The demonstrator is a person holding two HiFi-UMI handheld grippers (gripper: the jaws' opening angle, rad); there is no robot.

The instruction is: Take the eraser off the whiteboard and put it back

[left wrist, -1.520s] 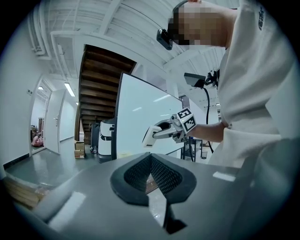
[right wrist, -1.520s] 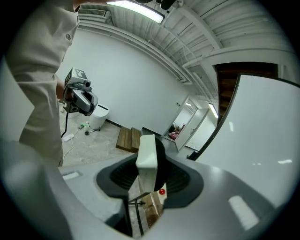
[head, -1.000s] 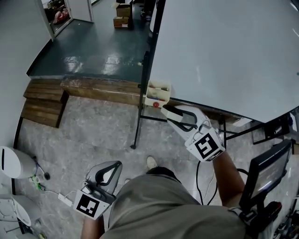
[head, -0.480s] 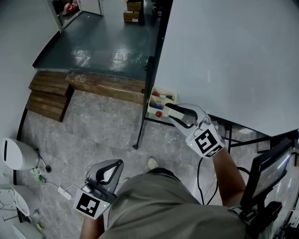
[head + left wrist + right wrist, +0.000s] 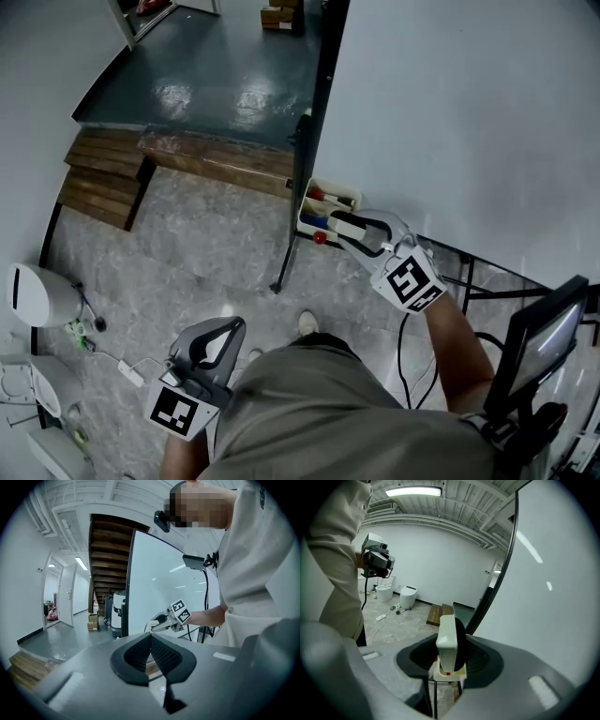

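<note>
Step in hand: the put-back half of the task, as I judge it. The eraser is off the board face and clamped in a gripper, beside the board's lower corner.

Right gripper [image 5: 451, 657]: jaws set fairly wide and closed on the eraser [image 5: 446, 639]. They clamp its white body on one side and its black felt on the other. The eraser stands on edge and sticks out past the tips.

Eraser's place: in the head view it is at about 10 o'clock from the right gripper's marker cube. It is just beside the small white tray [image 5: 334, 193] that hangs at the lower left corner of the whiteboard [image 5: 469, 112]. In the right gripper view the tray shows at 6 o'clock, directly past the eraser. I cannot tell whether the two touch.

Left gripper [image 5: 151, 641]: jaws together with nothing between them, held low at 7 o'clock in the head view, well apart from the board.

Tray contents: markers with red and blue parts lie in it, too small to count.

Next move calls for: a short, steady lowering into a free part of the tray, or pressing the felt flat against the board at 3 o'clock. The jaws should open only once the eraser is supported.

Risk: letting go early would drop it to the stone floor [image 5: 206, 244].
</note>
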